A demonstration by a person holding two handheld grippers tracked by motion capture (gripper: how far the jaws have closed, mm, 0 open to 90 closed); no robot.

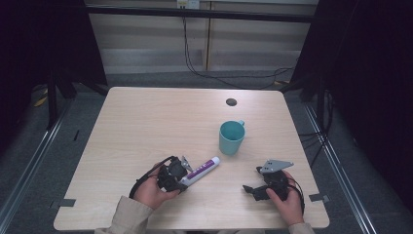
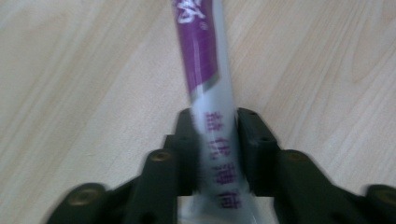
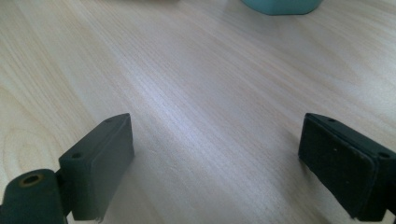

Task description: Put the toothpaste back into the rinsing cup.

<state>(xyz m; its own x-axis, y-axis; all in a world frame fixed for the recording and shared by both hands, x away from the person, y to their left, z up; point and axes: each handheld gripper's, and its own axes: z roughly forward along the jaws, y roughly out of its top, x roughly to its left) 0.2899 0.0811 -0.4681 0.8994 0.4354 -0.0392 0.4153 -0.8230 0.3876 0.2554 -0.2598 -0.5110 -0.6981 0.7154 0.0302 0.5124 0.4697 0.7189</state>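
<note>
High view: the left claw [image 1: 181, 176] is clenched on the flat tail end of a white-and-purple tube [image 1: 201, 170], which lies on the worktop [image 1: 146, 122] near its near edge, a little left of the middle. The tube's long axis runs on a slant, its cap end pointing toward the far right corner and the teal mug [image 1: 231, 137], which stands apart from it. The right claw [image 1: 253, 190] rests near the near right corner, well apart from the tube. I judge the step in hand to be the pickup: the grip is made, the lift not yet begun.

Left gripper view: both pads press the tube [image 2: 212, 93] from either side, its length leading straight away from the left claw [image 2: 219, 154] over bare wood. The printed body is blurred.

Right gripper view: the right claw [image 3: 217, 158] is released, its jaws standing wide with nothing between them; the mug's base [image 3: 280, 5] shows at the top edge.

Next, a straight lift seems called for, and since the grip sits at the tail, the cap end may droop.
</note>
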